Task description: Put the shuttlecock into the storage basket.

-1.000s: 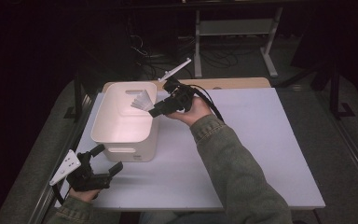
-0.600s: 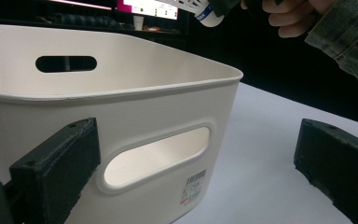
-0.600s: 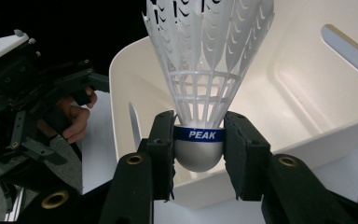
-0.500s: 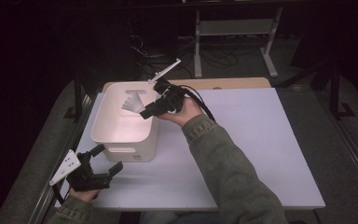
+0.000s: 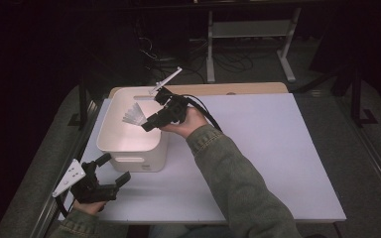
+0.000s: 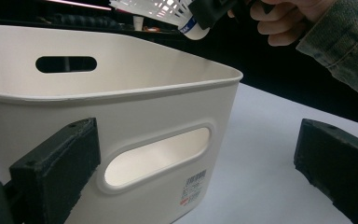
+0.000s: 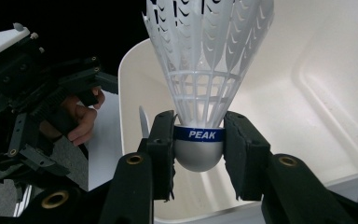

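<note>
My right gripper (image 7: 199, 154) pinches the white plastic-feathered shuttlecock (image 7: 205, 70) by its blue-banded cork, above the cream plastic bin (image 5: 129, 148). I should lower it inside before letting go. My left gripper (image 5: 110, 171), jaws wide apart, waits at the bin's seven o'clock corner.

A white rectangular tabletop (image 5: 258, 163) carries a cream plastic bin (image 5: 151, 148) with handle slots, standing near its far-left corner.
</note>
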